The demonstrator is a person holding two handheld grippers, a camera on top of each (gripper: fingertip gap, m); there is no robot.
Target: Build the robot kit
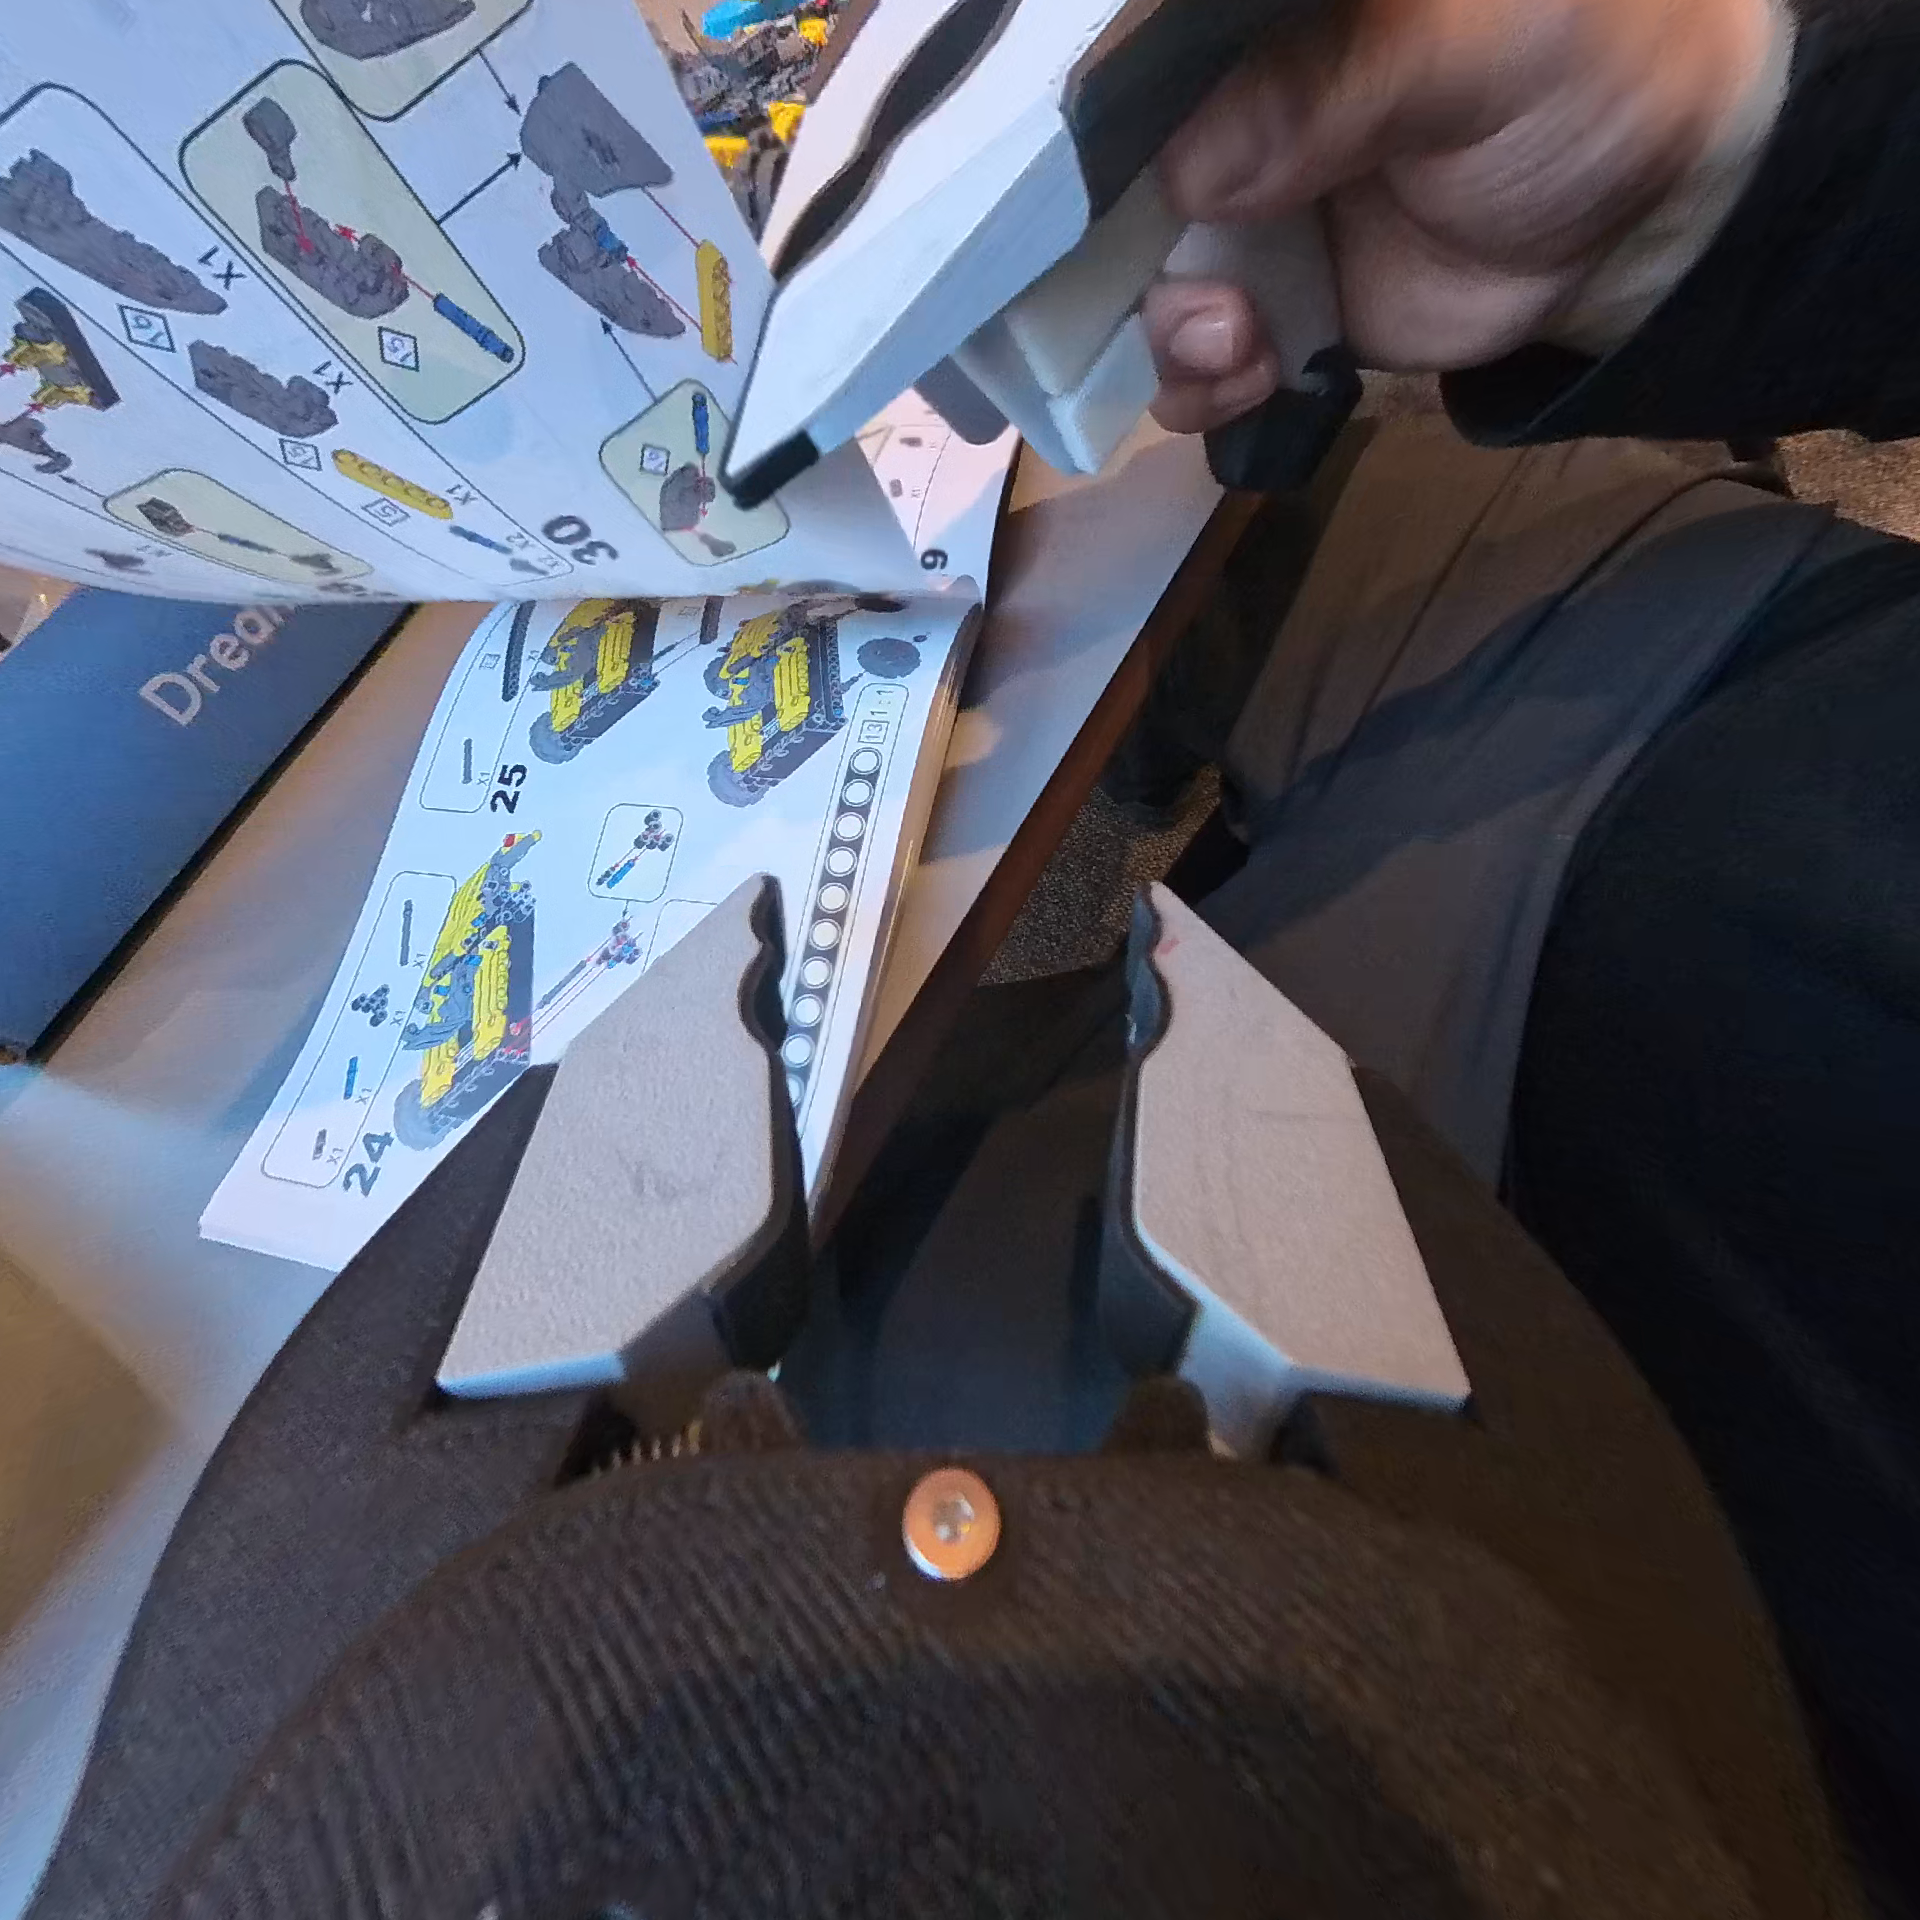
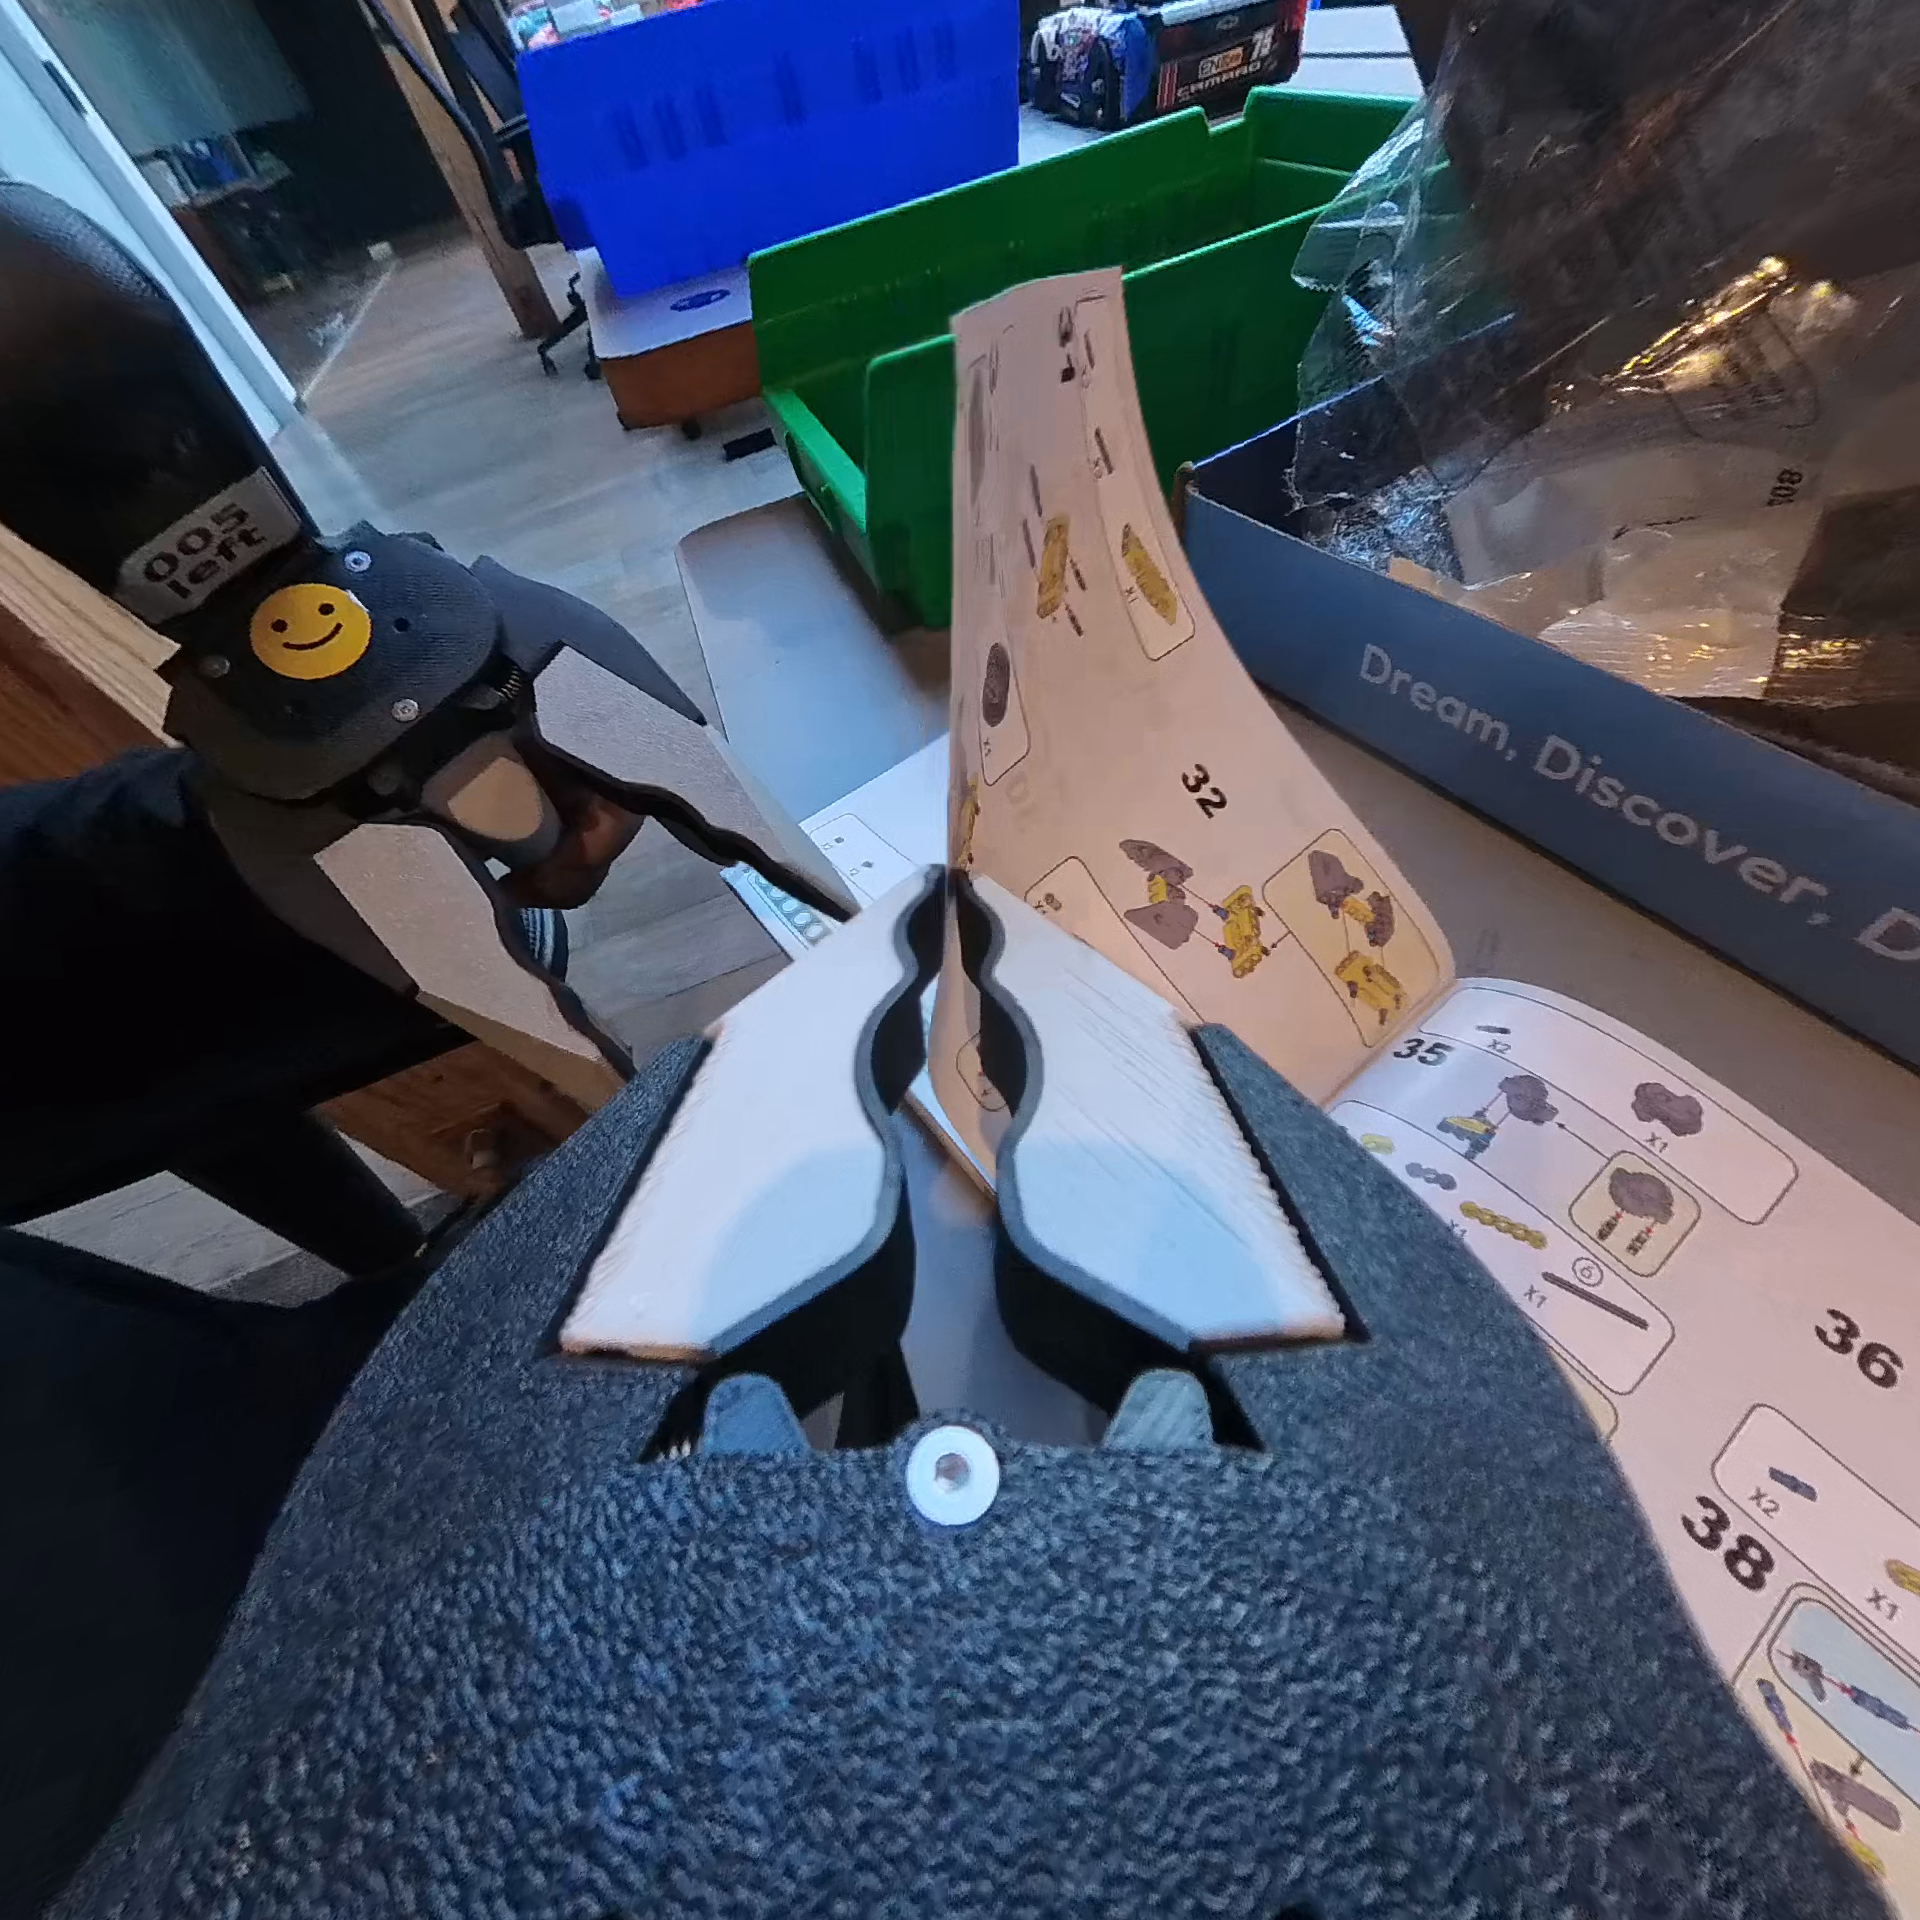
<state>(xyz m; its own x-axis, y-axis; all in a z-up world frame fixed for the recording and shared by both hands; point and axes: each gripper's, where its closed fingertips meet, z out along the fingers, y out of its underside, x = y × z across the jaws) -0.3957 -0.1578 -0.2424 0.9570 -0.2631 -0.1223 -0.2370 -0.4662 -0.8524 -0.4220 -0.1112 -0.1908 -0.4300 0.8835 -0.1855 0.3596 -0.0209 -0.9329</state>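
A lifted page (image 2: 1081, 665) of the instruction booklet (image 2: 1621, 1247) is pinched by the right gripper (image 2: 948, 883) – the left gripper (image 1: 951, 914) is held spread wide, empty, at the booklet's edge on the desk (image 2: 790, 634).

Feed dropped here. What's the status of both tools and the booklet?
Right tool shut on lifted page. Left tool open, empty, at booklet edge. Blue box and green bin behind, nothing blocking.
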